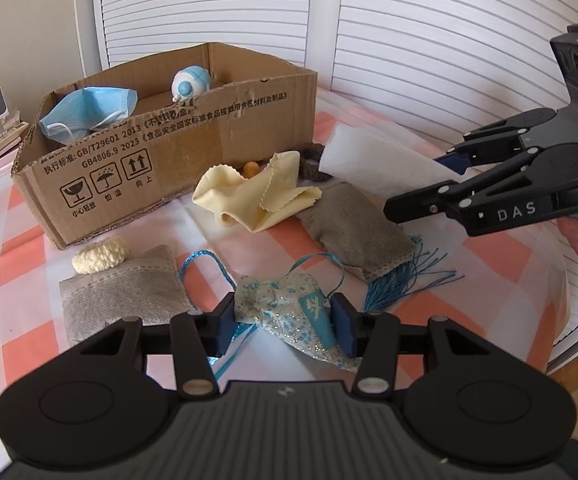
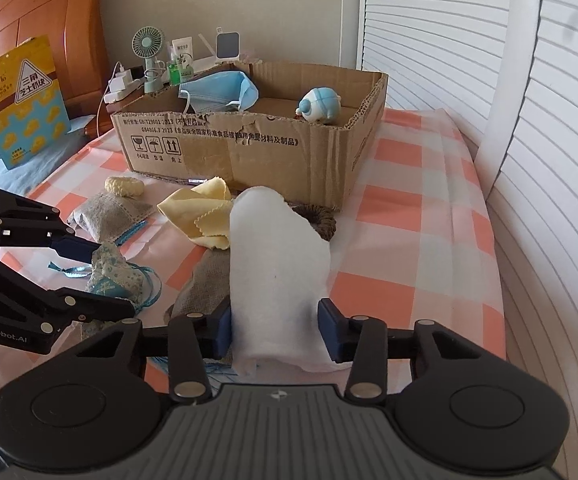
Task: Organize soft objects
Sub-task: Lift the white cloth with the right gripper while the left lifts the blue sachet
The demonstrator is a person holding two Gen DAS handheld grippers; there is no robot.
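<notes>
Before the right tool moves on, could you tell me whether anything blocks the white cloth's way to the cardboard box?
The white cloth sits in the right tool. Only low items lie before the cardboard box: yellow cloth, brown scrunchie. Its near wall must be cleared.

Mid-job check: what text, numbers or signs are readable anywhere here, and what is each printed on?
"DAS": right gripper, on its arm.
"GenRobot.AI": left gripper, on its arm.
"GB/T29601 2013", "GB4806.9 2023", "执行标准": cardboard box side.
Fragile, keep-dry and this-way-up symbols, captioned "小心轻放", "怕湿", "向上": same box.
"三角芝士奶块": yellow snack bag; its smaller print is too blurred to read.
</notes>
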